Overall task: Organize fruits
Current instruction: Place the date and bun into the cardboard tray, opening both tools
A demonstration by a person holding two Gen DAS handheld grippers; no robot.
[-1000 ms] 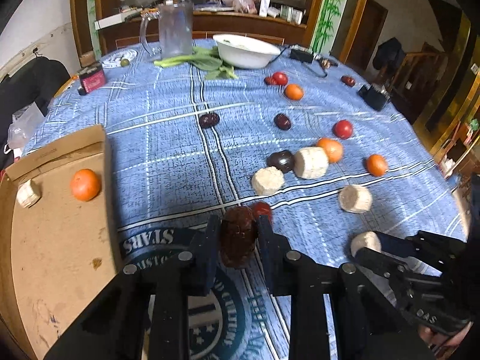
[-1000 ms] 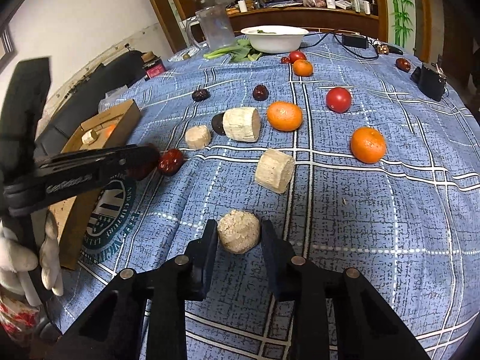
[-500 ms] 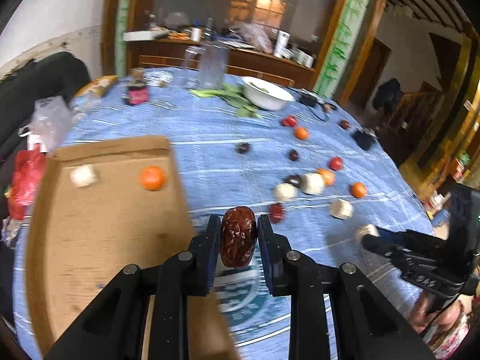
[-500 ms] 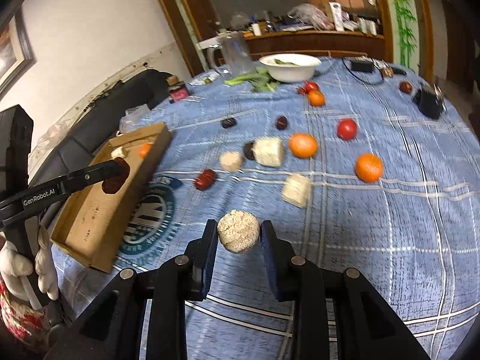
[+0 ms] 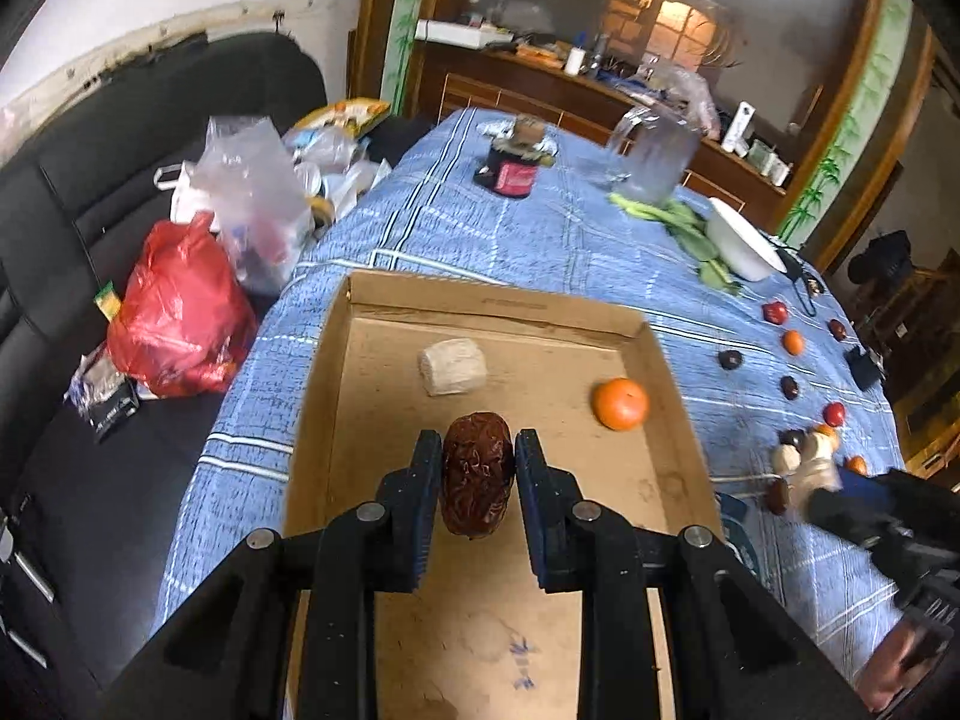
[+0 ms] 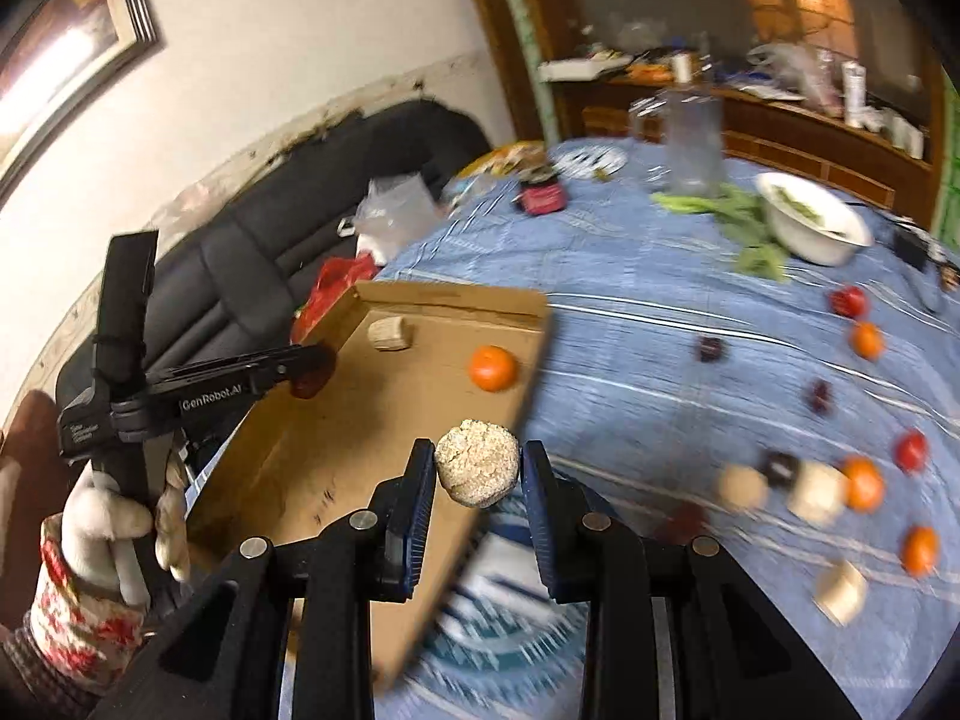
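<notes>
Carrying fruit to the box [image 5: 498, 300]: left gripper [image 5: 478, 474] clamps a date [image 5: 477, 480] mid-frame over the box floor; right gripper [image 6: 478, 474] pinches a pale chunk [image 6: 477, 471] above the box's right rim. Next, likely lower and release.

The right gripper [image 6: 478, 474] clamps a pale, rough, round chunk [image 6: 477, 470] above the near edge of a shallow brown cardboard tray [image 6: 336, 438]. Inside the tray: one orange tangerine [image 6: 492, 367], one beige cylindrical piece [image 6: 390, 333].
</notes>
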